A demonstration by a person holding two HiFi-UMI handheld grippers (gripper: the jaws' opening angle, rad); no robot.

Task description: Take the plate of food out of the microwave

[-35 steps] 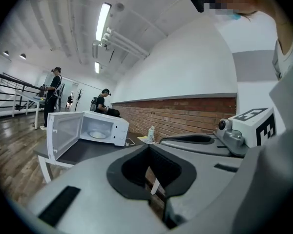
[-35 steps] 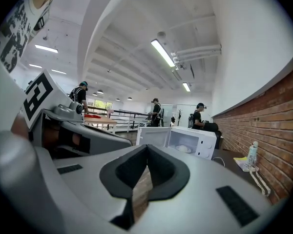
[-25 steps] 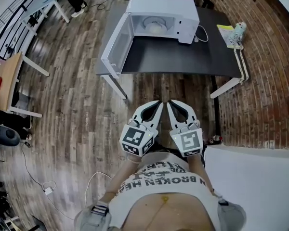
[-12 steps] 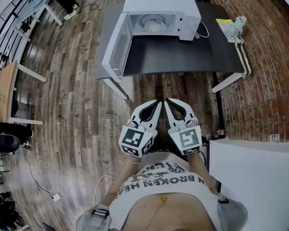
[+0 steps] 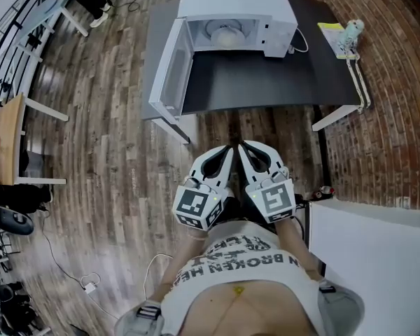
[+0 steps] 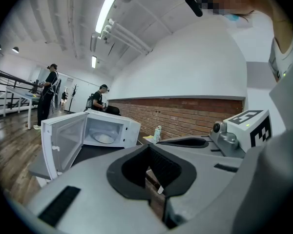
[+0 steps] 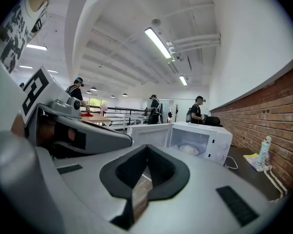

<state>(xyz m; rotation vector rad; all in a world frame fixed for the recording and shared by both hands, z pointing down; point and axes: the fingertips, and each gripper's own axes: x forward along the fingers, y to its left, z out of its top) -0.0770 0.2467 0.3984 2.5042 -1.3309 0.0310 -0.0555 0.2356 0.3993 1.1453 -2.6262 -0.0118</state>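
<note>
Well short of microwave (image 5: 234,0) — L hand-held gripper (image 5: 228,149), R hand-held gripper (image 5: 242,147) both closed, empty

1. Left gripper (image 5: 229,149): jaws pressed together with nothing between them, held out in front of the person's belly, pointing forward and about level.
2. Right gripper (image 5: 242,147): same deal, jaws closed and empty, sitting right beside the left one.
3. The two tips angle in and nearly meet, while the left marker cube (image 5: 196,208) and the right marker cube (image 5: 274,203) at the back sit apart.
</note>
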